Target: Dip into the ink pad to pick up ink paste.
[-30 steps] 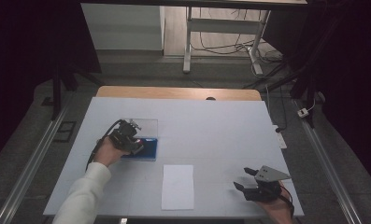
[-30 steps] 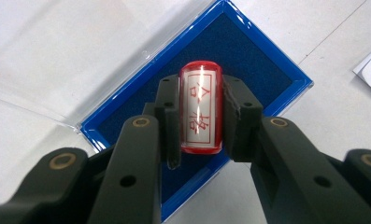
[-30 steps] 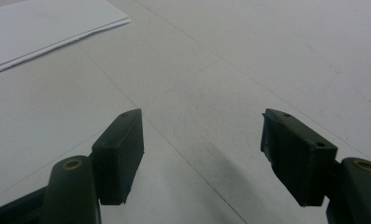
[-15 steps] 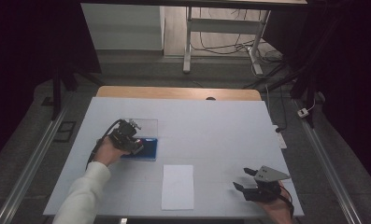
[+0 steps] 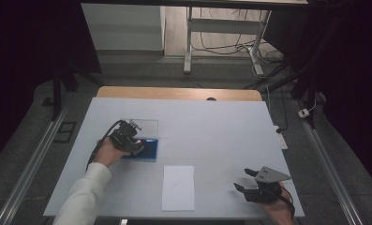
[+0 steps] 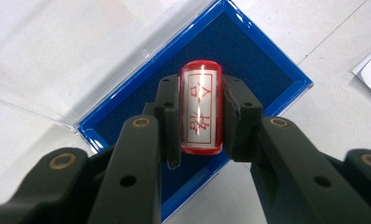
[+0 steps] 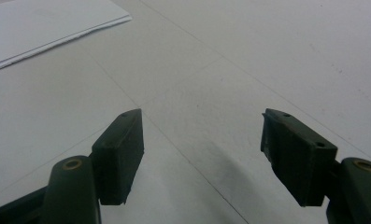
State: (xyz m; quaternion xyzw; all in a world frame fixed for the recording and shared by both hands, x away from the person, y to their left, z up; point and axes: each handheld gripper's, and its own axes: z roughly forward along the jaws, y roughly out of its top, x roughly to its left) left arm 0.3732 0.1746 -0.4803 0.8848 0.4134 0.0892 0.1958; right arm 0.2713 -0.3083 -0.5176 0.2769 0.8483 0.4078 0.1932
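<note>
A red stamp (image 6: 201, 107) with a white label and red characters sits between the two black jaws of my left gripper (image 6: 201, 114), which is shut on it. It hangs over the dark blue pad of a blue ink tray (image 6: 234, 56); contact with the pad cannot be told. From above, the left gripper (image 5: 136, 140) is over the blue ink tray (image 5: 150, 149) at the table's left. My right gripper (image 5: 242, 180) rests low at the front right, jaws open with nothing between them; the right gripper (image 7: 202, 149) has bare table ahead of it.
A white sheet of paper (image 5: 178, 187) lies near the front middle of the white table (image 5: 212, 126), and its corner (image 7: 43, 25) lies ahead of the right gripper. A clear lid (image 5: 146, 125) lies open behind the ink tray. A wooden strip edges the table's far side.
</note>
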